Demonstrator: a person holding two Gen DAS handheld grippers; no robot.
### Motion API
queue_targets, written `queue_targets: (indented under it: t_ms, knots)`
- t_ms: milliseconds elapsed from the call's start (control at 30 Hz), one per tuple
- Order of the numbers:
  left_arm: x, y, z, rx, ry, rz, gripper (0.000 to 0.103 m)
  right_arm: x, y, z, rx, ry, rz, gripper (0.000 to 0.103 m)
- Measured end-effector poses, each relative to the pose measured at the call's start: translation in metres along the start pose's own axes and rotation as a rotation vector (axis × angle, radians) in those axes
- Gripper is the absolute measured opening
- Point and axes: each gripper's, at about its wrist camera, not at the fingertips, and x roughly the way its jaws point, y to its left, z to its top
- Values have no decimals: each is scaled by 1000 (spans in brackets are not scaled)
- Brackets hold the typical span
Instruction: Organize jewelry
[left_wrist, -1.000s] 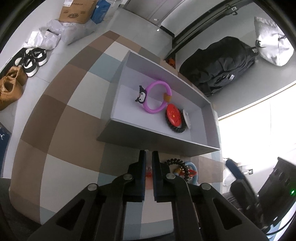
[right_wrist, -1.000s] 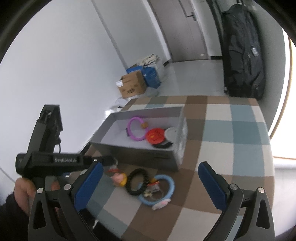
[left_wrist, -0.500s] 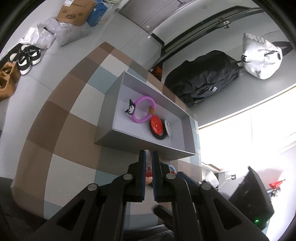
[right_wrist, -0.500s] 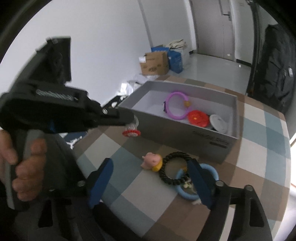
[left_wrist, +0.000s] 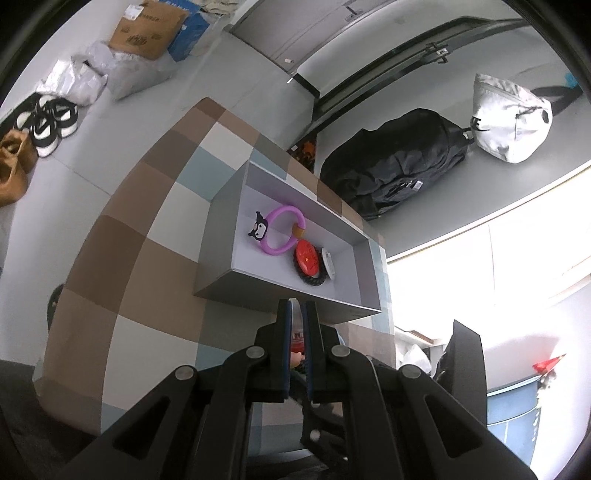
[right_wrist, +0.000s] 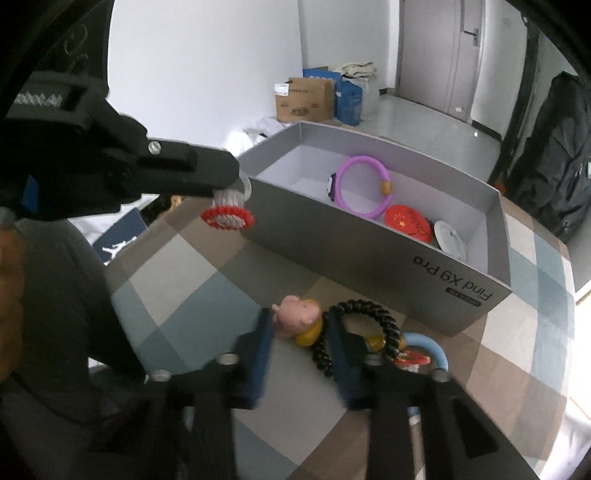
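Two claws show: the left claw (right_wrist: 236, 192) is clamped on a red-and-white beaded ring (right_wrist: 227, 214), its top hidden. The blurred right claw (right_wrist: 299, 332), just closing, straddles a pig charm (right_wrist: 297, 318) on the bench (right_wrist: 184, 295); contact unclear. The grey box (right_wrist: 369, 254) reads "Find X9 Pro".

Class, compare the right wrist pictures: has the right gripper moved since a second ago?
Yes. The right gripper has come down toward the table, closer to the grey box; its jaws have just been closing and now flank the pig charm.
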Motion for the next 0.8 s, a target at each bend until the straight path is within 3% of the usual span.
queue_targets:
  t_ms: [433,800]
  knots:
    - [-4,-2,0,25,-24,-2,2,-13,11,7,-17,-52,-35,24]
    - [-9,-21,6,91,-95,-81,2,-43,-12,19,69,-155,1,24]
